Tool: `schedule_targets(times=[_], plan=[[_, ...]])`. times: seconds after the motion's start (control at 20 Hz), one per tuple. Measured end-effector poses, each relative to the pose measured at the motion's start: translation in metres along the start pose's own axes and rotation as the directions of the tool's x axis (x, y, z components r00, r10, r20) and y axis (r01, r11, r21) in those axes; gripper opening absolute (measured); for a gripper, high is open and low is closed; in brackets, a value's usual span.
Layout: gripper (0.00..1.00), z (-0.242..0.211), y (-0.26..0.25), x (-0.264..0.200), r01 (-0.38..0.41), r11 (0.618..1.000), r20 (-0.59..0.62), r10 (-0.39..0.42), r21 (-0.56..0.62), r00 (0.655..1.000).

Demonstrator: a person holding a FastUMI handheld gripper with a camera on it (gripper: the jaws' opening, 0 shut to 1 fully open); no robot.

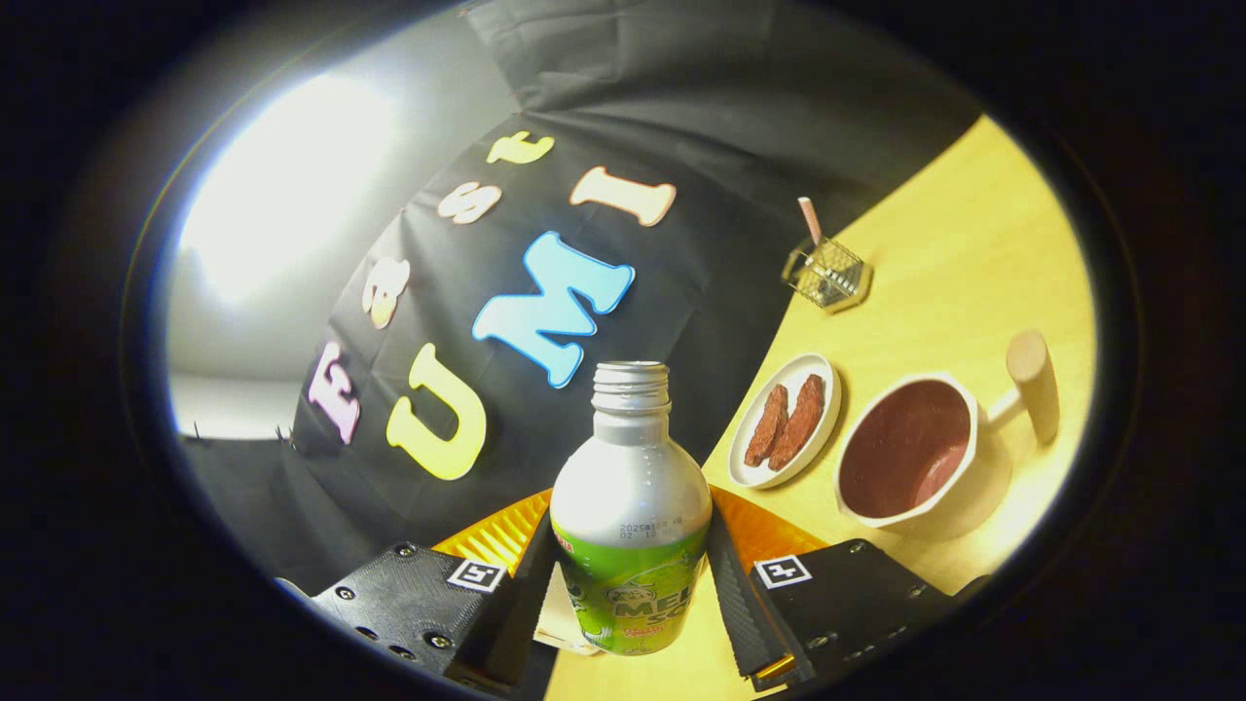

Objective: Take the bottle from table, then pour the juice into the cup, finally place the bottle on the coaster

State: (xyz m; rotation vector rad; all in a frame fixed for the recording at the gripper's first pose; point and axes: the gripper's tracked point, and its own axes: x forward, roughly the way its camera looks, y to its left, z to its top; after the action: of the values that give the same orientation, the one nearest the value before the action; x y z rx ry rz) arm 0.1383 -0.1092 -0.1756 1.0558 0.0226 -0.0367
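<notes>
Bottle [631, 516] clamped between jaws, uncapped.

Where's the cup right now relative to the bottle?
In the gripper view the cup stands on the table beyond the fingers, right of the bottle the gripper grips, beside the small plate of snacks.

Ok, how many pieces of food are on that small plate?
2. Both lie side by side on the plate, beyond the gripper that is shut on the bottle: left piece, right piece, just left of the cup. None looks hidden.
</notes>
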Motion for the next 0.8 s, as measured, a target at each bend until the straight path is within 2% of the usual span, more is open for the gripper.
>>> schedule_targets(times=[0.15,0.35,0.65,0.8], plan=[[0.77,-0.003,0.008,-0.003,0.023,0.983,-0.01,-0.026,-0.183,1.0],[0.78,-0.005,0.036,-0.003,0.009,0.905,-0.002,-0.011,-0.425,1.0],[0.78,-0.012,0.061,-0.005,0.034,0.735,0.014,-0.033,-0.677,0.999],[0.78,-0.013,0.06,-0.006,0.081,0.604,0.045,-0.074,-0.793,0.996]])
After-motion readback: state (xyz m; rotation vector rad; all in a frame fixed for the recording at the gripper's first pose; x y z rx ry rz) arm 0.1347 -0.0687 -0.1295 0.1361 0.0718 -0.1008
